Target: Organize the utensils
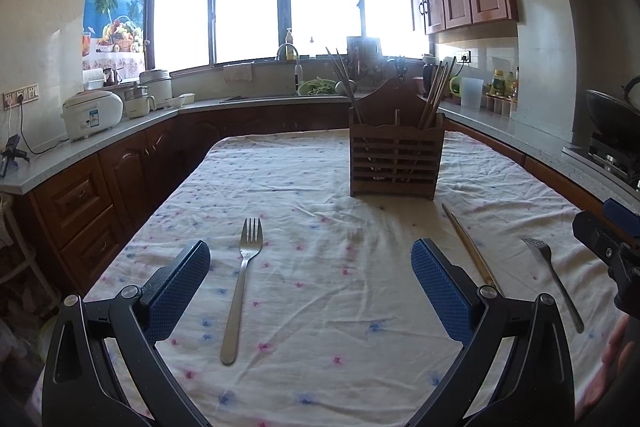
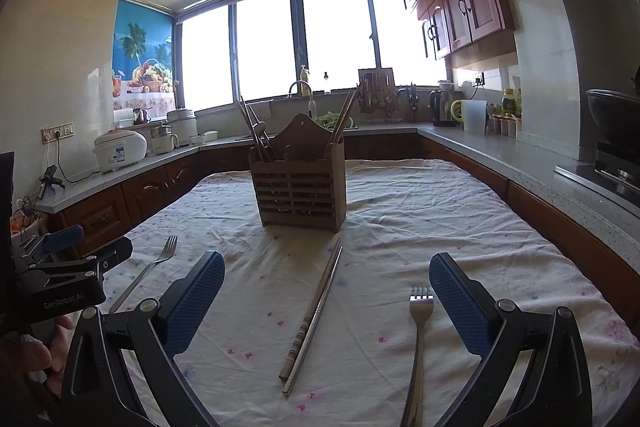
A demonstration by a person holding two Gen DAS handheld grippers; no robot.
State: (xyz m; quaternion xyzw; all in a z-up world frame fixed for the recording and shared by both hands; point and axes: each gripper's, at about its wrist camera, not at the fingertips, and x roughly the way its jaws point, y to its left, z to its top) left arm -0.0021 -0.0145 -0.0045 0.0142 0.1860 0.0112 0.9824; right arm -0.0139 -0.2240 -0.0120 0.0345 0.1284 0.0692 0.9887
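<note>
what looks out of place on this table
Two forks and a pair of chopsticks lie loose on the wrinkled tablecloth, outside the wooden utensil holder where other chopsticks stand. The left fork and right fork lie apart; the chopsticks lie slanted between them. Nothing looks spilled or damaged.

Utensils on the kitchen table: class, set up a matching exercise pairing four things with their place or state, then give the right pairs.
Column one:
1. left fork
2. chopstick pair
3. wooden holder
4. right fork

Column two:
A. stands upright with chopsticks inside
B. lies between the left claw's open fingers
C. lies beside the right claw's right finger
D. lies flat in front of the holder

Pairs: 1-B, 2-D, 3-A, 4-C
</note>
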